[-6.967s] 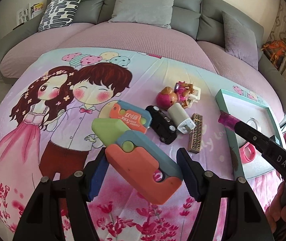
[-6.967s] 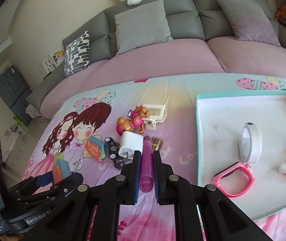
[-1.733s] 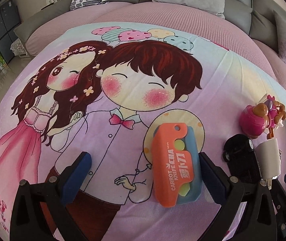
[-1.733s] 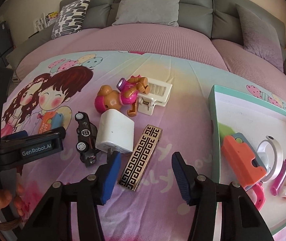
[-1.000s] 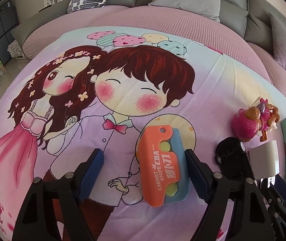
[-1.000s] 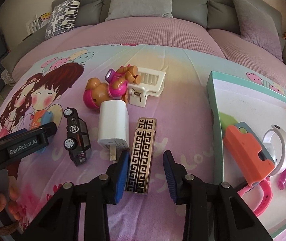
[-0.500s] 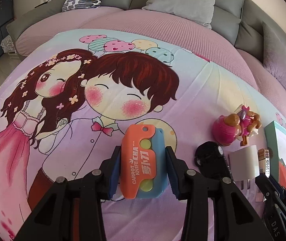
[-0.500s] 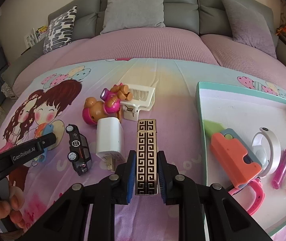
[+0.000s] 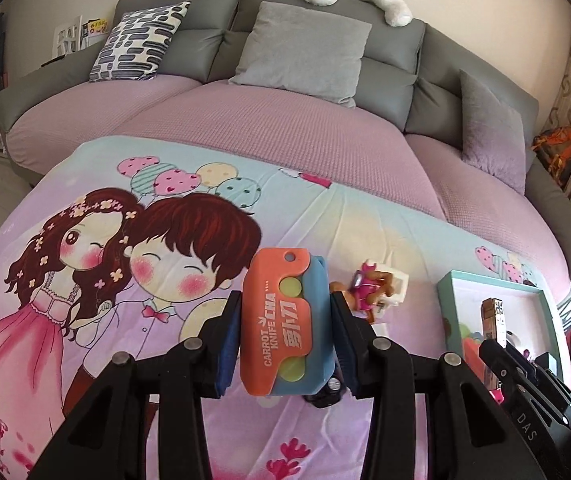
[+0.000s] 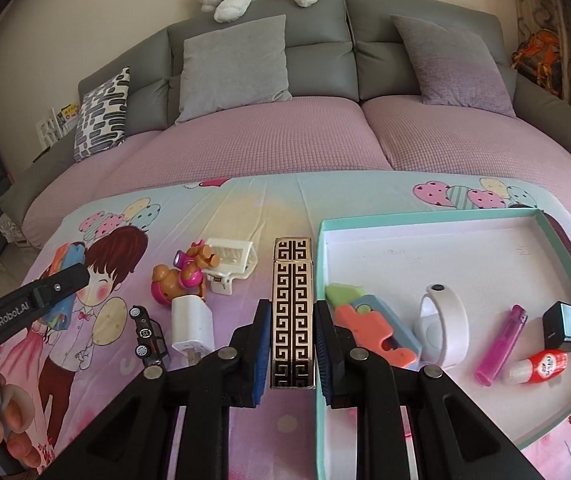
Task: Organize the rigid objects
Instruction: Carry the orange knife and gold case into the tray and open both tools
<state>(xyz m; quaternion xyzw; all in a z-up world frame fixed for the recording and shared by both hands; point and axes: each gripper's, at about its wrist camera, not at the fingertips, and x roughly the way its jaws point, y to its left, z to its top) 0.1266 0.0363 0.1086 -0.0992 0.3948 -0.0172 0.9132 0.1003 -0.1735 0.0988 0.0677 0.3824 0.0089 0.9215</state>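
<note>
A second ago both pairs of fingers stood wide; now my left gripper [image 9: 285, 344] clamps the orange-and-blue plastic carrot knife toy [image 9: 284, 324], lifted to mid-frame. My right gripper [image 10: 291, 354] pinches the gold-and-black patterned rectangular lighter [image 10: 292, 316], raised at frame centre beside the teal-rimmed white tray [image 10: 425, 216], so both can go in next.

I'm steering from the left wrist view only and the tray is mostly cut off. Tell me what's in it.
Observer: The tray holds an orange toy, a white ring, a pink lighter, a black box and a small red bottle.
Operator: Report the right gripper.
Observer: The right gripper is shut on the patterned bar, beside the tray's left wall.
Operator: List what's loose on the cloth.
Observer: A toy car, a white charger, a pink doll and a white clip.
Operator: Confirm my grip.
Observer: The left gripper is shut on the carrot knife.
</note>
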